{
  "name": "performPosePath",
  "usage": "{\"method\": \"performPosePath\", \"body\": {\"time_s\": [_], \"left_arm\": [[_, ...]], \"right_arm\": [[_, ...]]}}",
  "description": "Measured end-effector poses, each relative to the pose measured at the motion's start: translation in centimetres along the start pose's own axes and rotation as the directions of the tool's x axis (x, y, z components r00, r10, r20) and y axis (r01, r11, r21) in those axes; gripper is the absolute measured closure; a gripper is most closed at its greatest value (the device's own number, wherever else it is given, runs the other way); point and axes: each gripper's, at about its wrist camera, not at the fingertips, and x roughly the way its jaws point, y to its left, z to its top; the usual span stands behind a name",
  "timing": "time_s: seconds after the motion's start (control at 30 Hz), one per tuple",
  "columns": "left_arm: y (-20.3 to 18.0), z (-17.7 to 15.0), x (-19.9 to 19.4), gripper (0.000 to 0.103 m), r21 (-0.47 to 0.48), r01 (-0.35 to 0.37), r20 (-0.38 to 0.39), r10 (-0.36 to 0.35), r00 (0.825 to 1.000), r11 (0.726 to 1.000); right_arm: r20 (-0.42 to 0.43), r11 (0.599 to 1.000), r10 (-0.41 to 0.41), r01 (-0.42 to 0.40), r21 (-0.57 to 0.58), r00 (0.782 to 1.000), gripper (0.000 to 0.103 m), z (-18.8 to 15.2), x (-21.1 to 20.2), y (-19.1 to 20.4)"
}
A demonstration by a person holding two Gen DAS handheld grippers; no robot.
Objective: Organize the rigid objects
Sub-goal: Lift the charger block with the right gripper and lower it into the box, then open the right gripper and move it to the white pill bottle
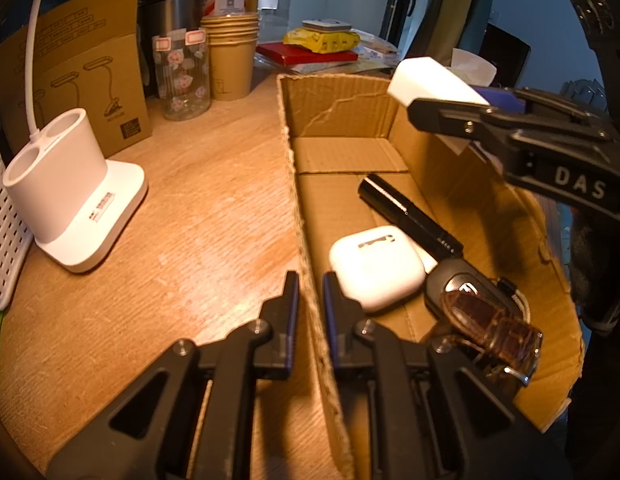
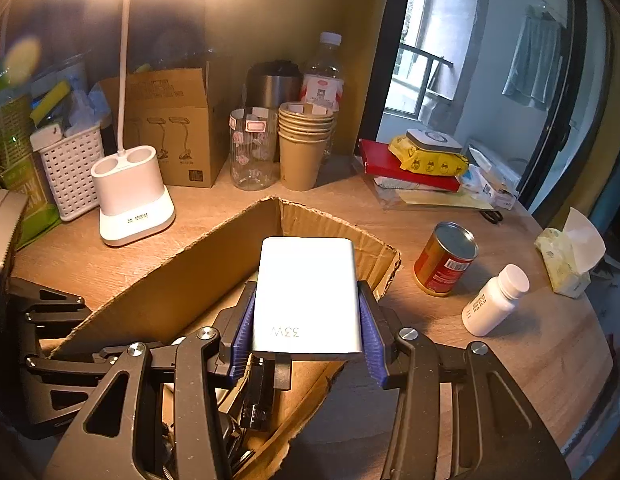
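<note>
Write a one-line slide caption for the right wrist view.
Right gripper holds a white 33W charger above the open cardboard box on a wooden desk.

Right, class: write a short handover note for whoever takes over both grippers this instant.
Left gripper: shut on the brown cardboard box, pinching its near wall.
Right gripper: shut on the white 33W charger block, held above the box.
Done, in the box: white earbud case, black cylindrical pen, black car key with brown leather strap.
Left: release the charger into the box; the red tin can and white pill bottle stand on the wooden table, probably next.
</note>
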Motion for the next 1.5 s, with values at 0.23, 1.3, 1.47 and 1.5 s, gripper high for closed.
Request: {"method": "performPosePath", "body": {"time_s": [0.23, 1.3, 1.47, 1.5], "left_arm": [[0.0, 0.0, 0.0, 0.09, 0.0, 0.001, 0.0, -0.001, 1.0, 1.0], [0.2, 0.0, 0.1, 0.09, 0.001, 0.001, -0.001, -0.001, 1.0, 1.0], [0.2, 0.0, 0.1, 0.09, 0.002, 0.002, -0.001, -0.002, 1.0, 1.0], [0.2, 0.0, 0.1, 0.09, 0.002, 0.002, -0.001, -0.002, 1.0, 1.0]], "right_arm": [[-0.021, 1.0, 0.005, -0.005, -0.009, 1.0, 0.054, -0.1, 1.4, -0.1], [-0.064, 0.996, -0.044, 0.039, -0.078, 0.997, 0.046, -0.7, 3.2, 1.4], [-0.05, 0.997, -0.043, 0.04, -0.07, 0.998, 0.046, -0.9, 2.0, 1.1], [-0.047, 0.997, -0.044, 0.041, -0.07, 0.998, 0.046, -0.9, 1.8, 1.0]]}}
